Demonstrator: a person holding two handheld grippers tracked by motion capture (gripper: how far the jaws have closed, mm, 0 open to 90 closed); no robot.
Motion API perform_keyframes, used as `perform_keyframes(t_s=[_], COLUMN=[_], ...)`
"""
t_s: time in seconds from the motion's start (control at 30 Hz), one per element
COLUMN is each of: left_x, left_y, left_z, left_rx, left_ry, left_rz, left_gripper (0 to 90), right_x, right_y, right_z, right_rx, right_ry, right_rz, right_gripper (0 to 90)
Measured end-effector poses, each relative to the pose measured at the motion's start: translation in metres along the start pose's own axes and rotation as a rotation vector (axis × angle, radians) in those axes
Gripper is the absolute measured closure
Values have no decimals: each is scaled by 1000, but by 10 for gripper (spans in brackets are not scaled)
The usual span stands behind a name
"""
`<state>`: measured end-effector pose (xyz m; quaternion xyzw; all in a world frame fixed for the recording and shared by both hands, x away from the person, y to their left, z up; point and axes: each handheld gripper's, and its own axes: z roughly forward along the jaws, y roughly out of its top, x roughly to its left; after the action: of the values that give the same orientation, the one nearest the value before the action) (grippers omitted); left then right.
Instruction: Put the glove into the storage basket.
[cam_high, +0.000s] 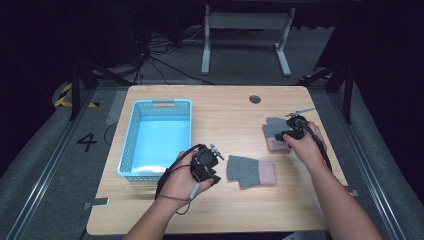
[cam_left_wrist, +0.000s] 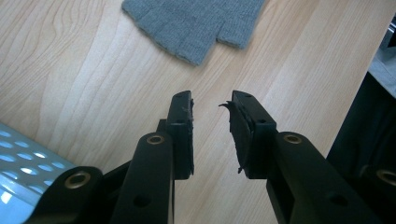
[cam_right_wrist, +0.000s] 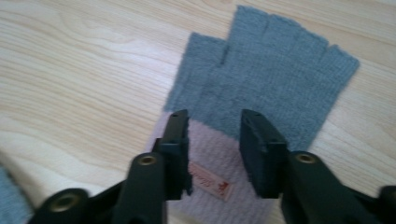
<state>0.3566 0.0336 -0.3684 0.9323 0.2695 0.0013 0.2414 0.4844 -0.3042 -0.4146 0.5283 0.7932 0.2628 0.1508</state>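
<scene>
Looking from the person's side of the table (cam_high: 225, 210), near to far:

Left claw (cam_high: 216, 177): held low by the near edge, beside the basket; jaws parted with bare wood between them, gripping nothing.
Near glove (cam_high: 251, 171): a fingerless knitted glove, grey with a pink cuff, lying flat just right of the left claw.
Left gripper view: the near glove's (cam_left_wrist: 196, 23) stubby grey finger ends lie ahead of the jaws, well apart from them; a frayed pad (cam_left_wrist: 236, 135) on one jaw shows here.
Right claw (cam_high: 281, 135): over the far glove's pink cuff, jaws apart on either side of it; I cannot tell whether the pads press the knit.
Far glove (cam_high: 275, 134): same grey and pink make, flat on the table's right half.
Right gripper view: the far glove (cam_right_wrist: 275, 88) shows ribbed cuff, soft knit and a small sewn label (cam_right_wrist: 210, 181) between the jaws.
Basket (cam_high: 131, 145): light blue plastic, rectangular, perforated walls, left of the gloves.
Table surface: pale wood grain, rounded corners.
</scene>
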Motion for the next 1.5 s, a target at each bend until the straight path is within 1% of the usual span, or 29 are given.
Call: perform_keyframes(t_s=[0.03,0.07,0.1,0.13,0.17,0.2,0.33,0.43,0.5,0.57,0.6,0.63,0.77,0.8,0.97,1.13,1.5], left_x=[0,0,0,0,0,0,0,1,1,1,1,1,1,1,1,1,0], left_y=[0,0,0,0,0,0,0,-1,-1,-1,-1,-1,-1,-1,0,1,5], left_z=[0,0,0,0,0,0,0,0,0,-1,-1,-1,0,0,0,0,2], left_rx=[0,0,0,1,1,1,1,-1,-3,-2,-2,-2,-1,-1,1,-1,4], left_ry=[-1,0,-1,-1,-1,-1,-1,-3,-4,-3,-4,-3,-4,-4,-2,-7,-14], left_rz=[0,0,-1,0,0,0,1,-4,-5,-1,-2,-1,-4,-4,-4,0,14], left_gripper=[704,704,704,706,706,706,708,709,711,711,711,711,711,710,709,708,705], right_x=[3,8,8,13,15,15,23,28,33,34,35,36,36,35,32,25,9], right_y=[1,2,2,3,4,4,6,6,6,6,5,4,2,0,-2,-6,-17], right_z=[-1,-3,-3,-2,-1,-1,4,7,11,13,16,17,19,19,16,12,5], right_rx=[-6,2,2,14,20,20,29,37,50,58,67,76,91,92,95,101,108], right_ry=[12,33,33,58,68,68,87,99,110,112,130,131,119,116,111,93,70], right_rz=[-10,-28,-28,-36,-40,-40,-63,-76,-89,-90,-111,-109,-117,-107,-99,-99,-65], right_gripper=[707,784,784,841,858,858,890,896,898,898,899,899,900,900,900,899,899])
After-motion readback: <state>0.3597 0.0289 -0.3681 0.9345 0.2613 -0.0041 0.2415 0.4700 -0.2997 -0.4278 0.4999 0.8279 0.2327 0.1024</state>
